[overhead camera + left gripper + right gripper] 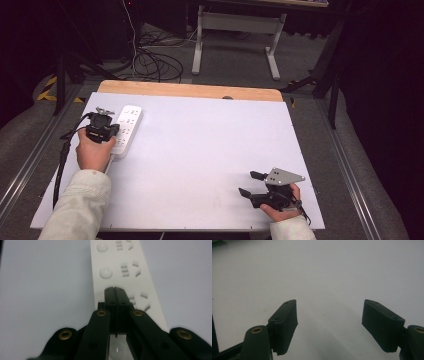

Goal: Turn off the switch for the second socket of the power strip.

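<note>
Power strip (127, 130): flat on the table (200, 150) at about 10 o'clock, lengthwise toward 12.
Left tool (114, 290): jaws pressed together, tips over the strip beside a round switch button (106, 272) — whether they touch it I cannot tell.
Right tool (248, 183): jaws spread wide, empty, idle near 5 o'clock.
Progress: likely mid-press on a switch — nothing is plugged in.

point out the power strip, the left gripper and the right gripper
power strip (129, 122), high view, its white top face
left hand-held gripper (114, 290), left gripper view, shut jaw tips
right hand-held gripper (329, 312), right gripper view, gap between open jaws
</note>
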Demonstrator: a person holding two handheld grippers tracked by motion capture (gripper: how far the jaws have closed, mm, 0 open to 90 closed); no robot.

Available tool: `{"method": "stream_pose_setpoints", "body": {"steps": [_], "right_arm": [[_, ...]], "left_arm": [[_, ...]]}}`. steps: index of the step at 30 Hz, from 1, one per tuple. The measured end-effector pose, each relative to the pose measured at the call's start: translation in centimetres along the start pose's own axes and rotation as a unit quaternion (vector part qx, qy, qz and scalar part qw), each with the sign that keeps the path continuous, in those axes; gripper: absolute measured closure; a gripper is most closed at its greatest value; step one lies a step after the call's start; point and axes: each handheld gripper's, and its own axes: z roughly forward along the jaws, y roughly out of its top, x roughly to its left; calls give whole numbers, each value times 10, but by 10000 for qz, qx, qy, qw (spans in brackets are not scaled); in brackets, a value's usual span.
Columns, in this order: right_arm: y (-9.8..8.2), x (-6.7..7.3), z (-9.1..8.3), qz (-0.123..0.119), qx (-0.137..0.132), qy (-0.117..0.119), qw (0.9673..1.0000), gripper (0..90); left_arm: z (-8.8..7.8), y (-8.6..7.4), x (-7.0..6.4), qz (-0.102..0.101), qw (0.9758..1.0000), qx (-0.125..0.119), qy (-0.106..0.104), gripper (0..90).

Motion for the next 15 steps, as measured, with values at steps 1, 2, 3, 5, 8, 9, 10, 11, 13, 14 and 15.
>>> {"method": "stream_pose_setpoints", "body": {"steps": [1,2,3,5,8,9,10,11,13,14,15], "right_arm": [[0,0,0,0,0,0,10000,288],[0,0,0,1,0,-2,10000,288],[0,0,0,6,2,-2,10000,288],[0,-1,1,14,17,-3,10000,288],[0,-1,3,30,32,-6,10000,296],[0,-1,3,30,32,-6,10000,296],[1,-1,3,34,27,-12,10000,296],[1,-1,3,33,22,-17,10000,296],[1,-1,3,32,18,-23,10000,296],[1,-1,3,31,22,-20,10000,296],[1,-1,3,32,27,-15,10000,296]], "left_arm": [[0,0,0,0,10000,0,0,900],[-1,0,0,16,10000,61,11,900],[-2,0,1,12,9999,106,-28,900],[-5,-1,4,-23,10000,34,-69,900],[-14,2,9,-122,9997,-125,-177,900],[-17,3,10,-161,9995,-177,-220,900],[-19,4,11,-187,9993,-212,-249,900],[-21,5,11,-197,9992,-244,-256,900],[-26,5,11,-186,9990,-265,-305,900],[-27,5,11,-188,9989,-273,-342,900],[-29,5,10,-212,9987,-296,-355,900]]}}
